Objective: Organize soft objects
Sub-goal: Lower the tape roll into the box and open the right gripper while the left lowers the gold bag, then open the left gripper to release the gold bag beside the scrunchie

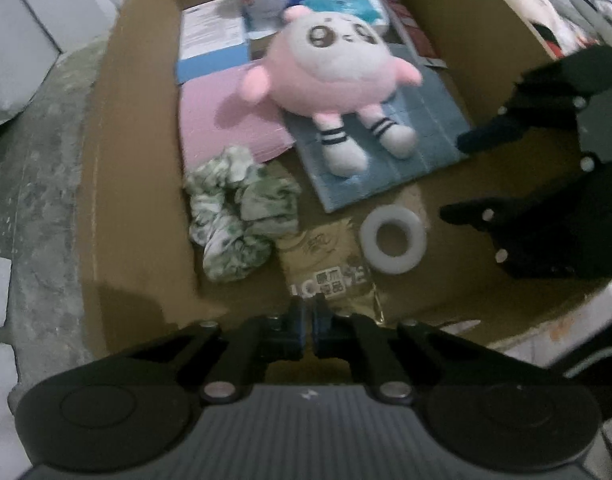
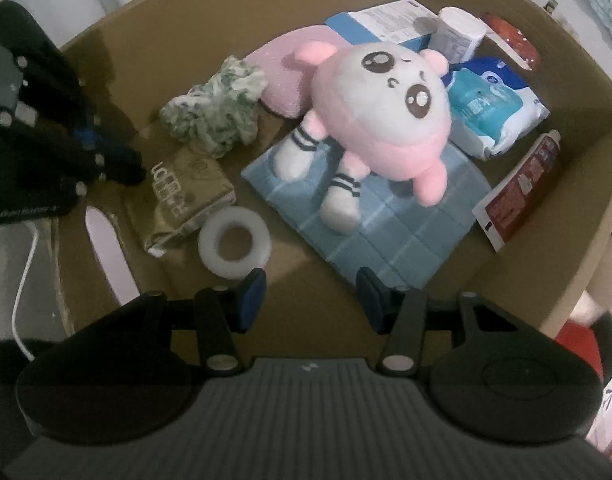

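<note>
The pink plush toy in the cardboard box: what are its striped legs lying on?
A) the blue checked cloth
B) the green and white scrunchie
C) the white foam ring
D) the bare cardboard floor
A: in the right wrist view the pink plush toy rests its striped legs on the blue checked cloth, while the scrunchie and the white foam ring lie apart from it.

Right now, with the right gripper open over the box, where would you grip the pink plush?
Probably by a striped leg: the pink plush lies on the blue cloth, legs pointing toward the right gripper, slim enough for its open jaws. Come from above, along the legs; the round head looks too wide.
</note>
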Available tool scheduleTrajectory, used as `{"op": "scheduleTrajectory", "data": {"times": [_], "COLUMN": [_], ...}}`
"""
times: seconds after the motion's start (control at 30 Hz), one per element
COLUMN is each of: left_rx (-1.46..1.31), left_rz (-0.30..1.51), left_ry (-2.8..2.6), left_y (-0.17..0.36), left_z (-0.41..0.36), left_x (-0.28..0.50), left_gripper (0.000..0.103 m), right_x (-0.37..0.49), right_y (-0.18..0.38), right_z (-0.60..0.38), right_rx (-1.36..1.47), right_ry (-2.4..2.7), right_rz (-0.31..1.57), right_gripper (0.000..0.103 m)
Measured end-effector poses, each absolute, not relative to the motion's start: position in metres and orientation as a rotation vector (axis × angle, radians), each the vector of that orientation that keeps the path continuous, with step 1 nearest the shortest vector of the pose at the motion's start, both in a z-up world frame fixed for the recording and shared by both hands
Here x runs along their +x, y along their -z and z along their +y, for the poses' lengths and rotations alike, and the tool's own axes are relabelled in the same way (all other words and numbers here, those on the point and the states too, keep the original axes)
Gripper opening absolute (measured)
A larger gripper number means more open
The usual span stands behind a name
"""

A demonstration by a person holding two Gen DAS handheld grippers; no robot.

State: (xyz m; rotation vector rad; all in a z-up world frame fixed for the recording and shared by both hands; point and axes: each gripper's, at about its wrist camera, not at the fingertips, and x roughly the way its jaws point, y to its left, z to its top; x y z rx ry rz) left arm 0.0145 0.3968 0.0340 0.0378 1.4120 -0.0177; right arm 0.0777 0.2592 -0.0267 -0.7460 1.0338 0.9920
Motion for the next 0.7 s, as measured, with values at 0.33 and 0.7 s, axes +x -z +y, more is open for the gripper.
{"op": "scheduleTrajectory", "data": {"times": [0.33, 0.7], "left_rx": [0.076, 0.249], "left_rz": [1.467, 1.282], "left_ry": [0.082, -0.111], "left_y": [-0.021, -0.043], "left_z": [0.385, 0.356], "left_x": [0.021, -0.003], "left_gripper": [0.019, 0.041], "right_x": [0.068, 0.062], "right_y": [0.019, -0.005], "right_z": [0.253, 0.235], "right_rx": [-0.757, -0.547], "right_ry": [-1.113, -1.121], "right_rz": [0.99, 0.938], "right_gripper": [0.05, 0.05]}}
